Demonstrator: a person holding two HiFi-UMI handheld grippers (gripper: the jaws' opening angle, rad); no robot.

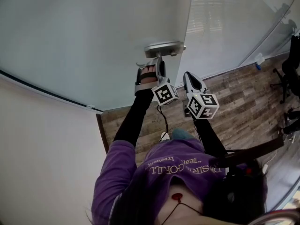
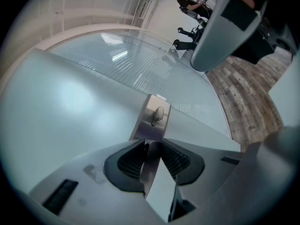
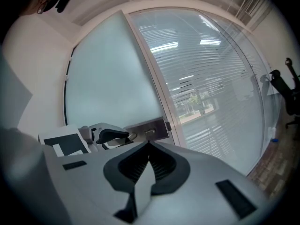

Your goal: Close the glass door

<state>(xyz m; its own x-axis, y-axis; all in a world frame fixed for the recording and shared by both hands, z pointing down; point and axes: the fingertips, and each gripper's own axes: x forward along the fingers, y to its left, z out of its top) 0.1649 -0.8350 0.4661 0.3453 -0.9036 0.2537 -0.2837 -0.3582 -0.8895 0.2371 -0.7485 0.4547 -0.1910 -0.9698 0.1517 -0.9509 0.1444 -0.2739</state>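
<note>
wall: plain white wall (image 1: 42, 135) fills the lower left of the head view, with the door's hinge side running along it.
glass door: the frosted glass door (image 1: 84, 36) covers the upper left and centre. Its free edge runs down just right of centre.
left gripper: the left gripper (image 1: 158, 62) sits at centre, just under the metal plate (image 1: 164, 48). Its jaws are clamped on the handle (image 2: 152, 156), whose flat bar is squeezed between the ribbed pads.
handle axis: the bar lies along the jaws, straight ahead of the left gripper. It runs level across the door face toward the plate and the free edge.
right gripper: the right gripper (image 1: 188, 77) is just right of the left one and apart from the door. Its jaws are together with nothing between them.
nearer hand: the left one, which is already on the handle.
glass wall: the fixed glass wall (image 1: 234, 22) with blinds lies to the right, and the free edge looks close to its post. I cannot tell whether the door is latched.
floor: wood floor (image 1: 243, 97) at lower right, with a chair (image 1: 293, 64) at the far right edge.
next move, as I judge it: swing the door by the handle toward that post.
</note>
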